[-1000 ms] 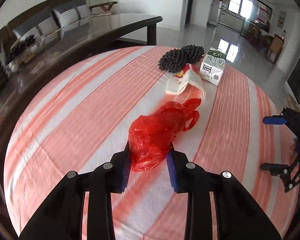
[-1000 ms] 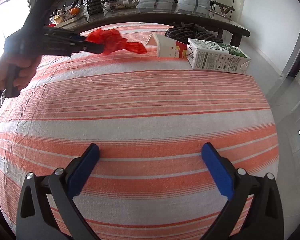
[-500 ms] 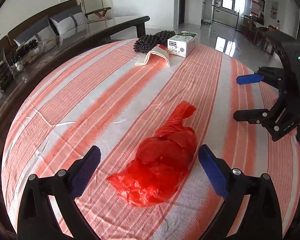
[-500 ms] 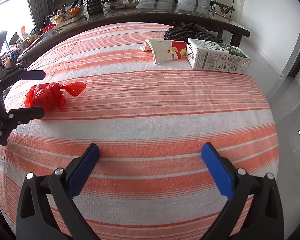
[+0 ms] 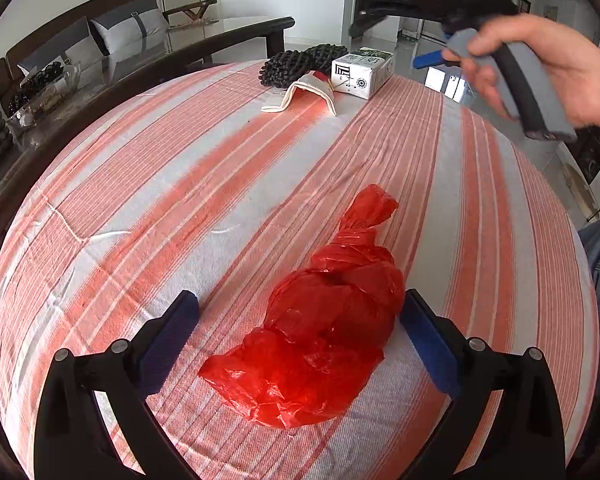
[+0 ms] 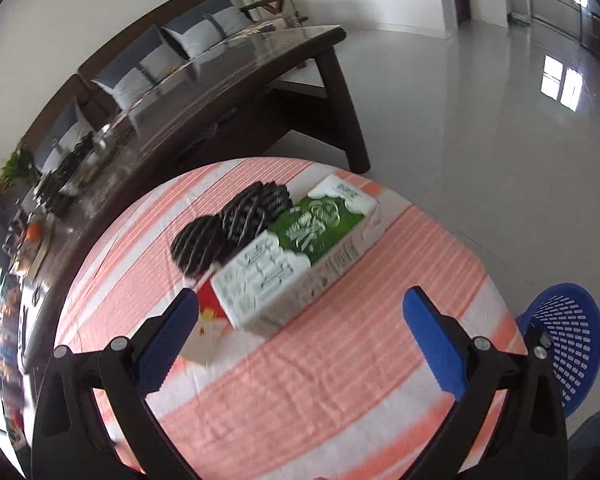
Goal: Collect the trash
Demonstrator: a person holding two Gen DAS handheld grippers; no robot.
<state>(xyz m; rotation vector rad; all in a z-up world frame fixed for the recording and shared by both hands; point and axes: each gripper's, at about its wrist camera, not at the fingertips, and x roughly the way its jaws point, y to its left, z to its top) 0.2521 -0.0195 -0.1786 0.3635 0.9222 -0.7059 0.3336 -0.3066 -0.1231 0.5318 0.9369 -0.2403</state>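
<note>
Nothing collected yet: red bag (image 5: 320, 328) lies loose between the spread left gripper (image 5: 298, 334) fingers, carton (image 6: 296, 256) ahead of the spread right gripper (image 6: 300, 336).

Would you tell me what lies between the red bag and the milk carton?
Only bare striped cloth between red bag and milk carton, per the left wrist view.

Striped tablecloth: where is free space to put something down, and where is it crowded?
Free: the broad cloth between the red bag and the far-end trash. Crowded: that far end, where milk carton, flattened paper cup and black mesh pieces sit together.
</note>
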